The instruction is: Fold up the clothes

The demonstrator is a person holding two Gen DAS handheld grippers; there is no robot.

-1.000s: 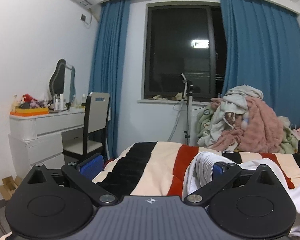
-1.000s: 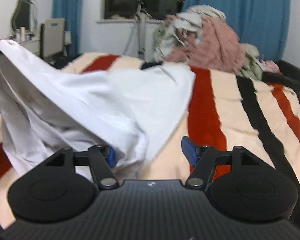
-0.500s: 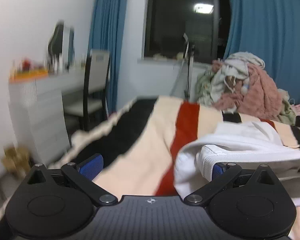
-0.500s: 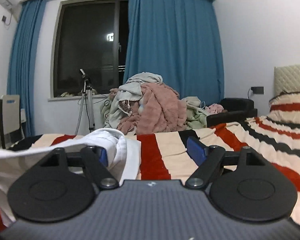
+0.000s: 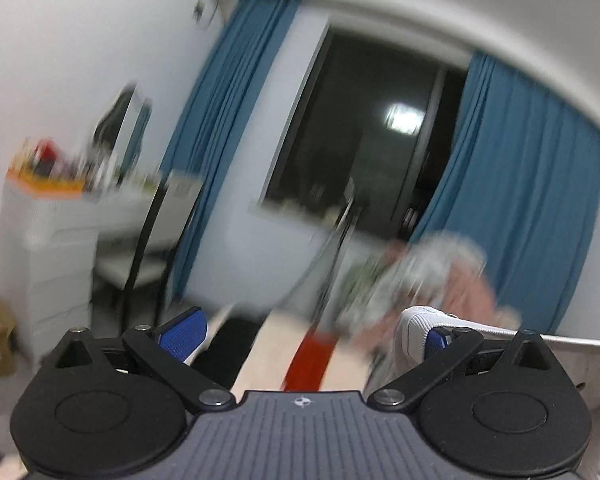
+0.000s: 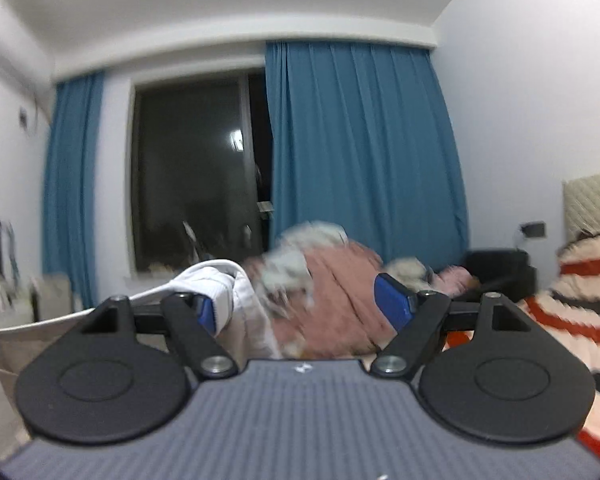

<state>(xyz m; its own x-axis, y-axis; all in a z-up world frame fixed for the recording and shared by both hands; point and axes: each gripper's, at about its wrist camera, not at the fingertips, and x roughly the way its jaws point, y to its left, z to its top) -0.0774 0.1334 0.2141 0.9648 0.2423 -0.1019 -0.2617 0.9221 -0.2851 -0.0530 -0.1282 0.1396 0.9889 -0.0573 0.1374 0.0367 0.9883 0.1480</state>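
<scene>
White garment drapes over one finger of each gripper, left and right, jaws spread.

My left gripper is matt black plastic with knobbly blue rubbery pads and shiny metal rivets. The white garment is soft cotton-looking cloth with a ribbed knit edge. The curtains are smooth matt blue fabric.
</scene>
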